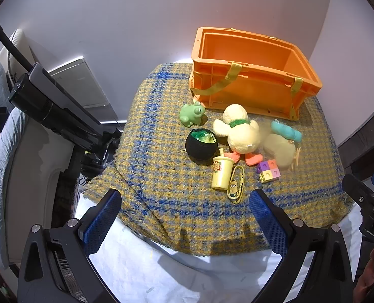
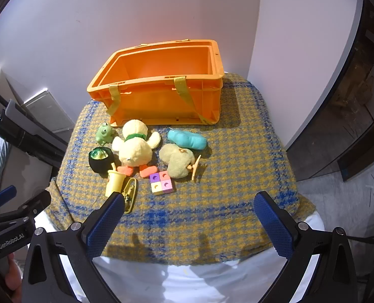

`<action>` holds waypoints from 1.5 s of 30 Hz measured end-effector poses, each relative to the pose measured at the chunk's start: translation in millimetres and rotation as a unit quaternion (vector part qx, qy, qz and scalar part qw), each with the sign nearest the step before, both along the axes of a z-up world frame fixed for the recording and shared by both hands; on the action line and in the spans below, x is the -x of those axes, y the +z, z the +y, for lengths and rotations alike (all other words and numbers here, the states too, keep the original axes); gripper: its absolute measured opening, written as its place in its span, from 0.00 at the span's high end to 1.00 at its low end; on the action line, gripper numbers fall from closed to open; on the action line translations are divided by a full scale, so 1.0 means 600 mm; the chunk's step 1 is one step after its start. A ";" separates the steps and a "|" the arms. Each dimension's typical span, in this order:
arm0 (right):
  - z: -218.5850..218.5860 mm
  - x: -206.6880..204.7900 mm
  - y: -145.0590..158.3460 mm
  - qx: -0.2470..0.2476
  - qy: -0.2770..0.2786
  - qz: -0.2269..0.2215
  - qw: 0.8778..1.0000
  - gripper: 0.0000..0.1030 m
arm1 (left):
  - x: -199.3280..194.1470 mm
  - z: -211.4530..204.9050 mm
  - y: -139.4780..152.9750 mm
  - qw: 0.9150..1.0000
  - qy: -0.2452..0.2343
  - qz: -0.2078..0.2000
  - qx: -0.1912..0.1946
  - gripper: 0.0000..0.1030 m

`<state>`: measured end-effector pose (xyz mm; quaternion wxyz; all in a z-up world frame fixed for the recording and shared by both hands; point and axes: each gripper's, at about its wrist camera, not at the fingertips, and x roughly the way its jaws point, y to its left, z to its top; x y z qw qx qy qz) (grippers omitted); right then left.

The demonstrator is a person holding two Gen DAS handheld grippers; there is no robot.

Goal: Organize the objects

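Both of my grippers hang over the near edge of the blanket-covered table (image 2: 212, 217), nothing picked yet. Left gripper (image 1: 184, 217) has its jaws spread as wide as they go, w/ nothing between them; right gripper (image 2: 189, 217) the same, empty. The orange crate (image 2: 161, 93) sits at the far edge vs the wall, open top, looks empty inside. Toys lie in a cluster between me and the crate: green frog (image 2: 104, 133) and plush duck (image 2: 134, 146) just beside the crate's front wall, black pot (image 2: 99, 160) towards the left edge, yellow cup (image 2: 114, 180) touching the minion tag (image 2: 130, 194), cube block (image 2: 161, 183) approx mid-table, teal plush (image 2: 187, 139) and beige plush (image 2: 178, 162) right of the duck. Best first move, I reckon: right gripper takes the cube block, since it's nearest and stands apart. Straddle it square, close on flat faces, lift clear before crossing the duck, then release low inside the crate. Soft plush needs a deep pinch on the body, not limbs.
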<state>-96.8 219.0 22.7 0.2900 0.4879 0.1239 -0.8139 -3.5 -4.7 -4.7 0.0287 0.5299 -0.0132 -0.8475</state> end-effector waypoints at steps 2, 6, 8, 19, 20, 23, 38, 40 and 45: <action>0.000 -0.001 0.000 0.000 -0.001 0.000 1.000 0.01 | -0.001 0.000 -0.001 1.000 0.000 0.000 0.000 0.00; 0.000 -0.001 0.000 0.000 -0.001 0.001 1.000 0.01 | -0.001 0.000 -0.001 1.000 0.000 0.001 0.000 0.00; 0.000 -0.001 0.000 0.000 0.000 0.000 1.000 0.01 | -0.002 0.000 -0.001 1.000 0.000 0.001 0.000 0.00; 0.000 -0.001 -0.001 0.001 0.002 0.000 1.000 0.00 | -0.003 0.002 0.000 1.000 0.001 0.002 0.002 0.00; 0.000 -0.001 -0.001 0.001 0.002 0.000 1.000 0.00 | -0.002 0.001 0.000 1.000 0.002 0.002 0.002 0.00; 0.000 -0.001 -0.001 0.000 0.002 -0.001 1.000 0.01 | 0.000 0.003 0.002 1.000 0.003 0.002 0.003 0.00; -0.003 -0.001 -0.001 0.000 0.005 0.000 1.000 0.01 | 0.006 0.006 0.002 1.000 0.000 0.004 0.005 0.00; -0.003 -0.001 -0.001 0.000 0.006 0.000 1.000 0.01 | 0.007 0.005 0.002 1.000 0.001 0.004 0.004 0.00; -0.003 -0.001 -0.001 0.000 0.006 0.000 1.000 0.01 | 0.006 0.003 0.000 1.000 0.003 0.006 0.003 0.00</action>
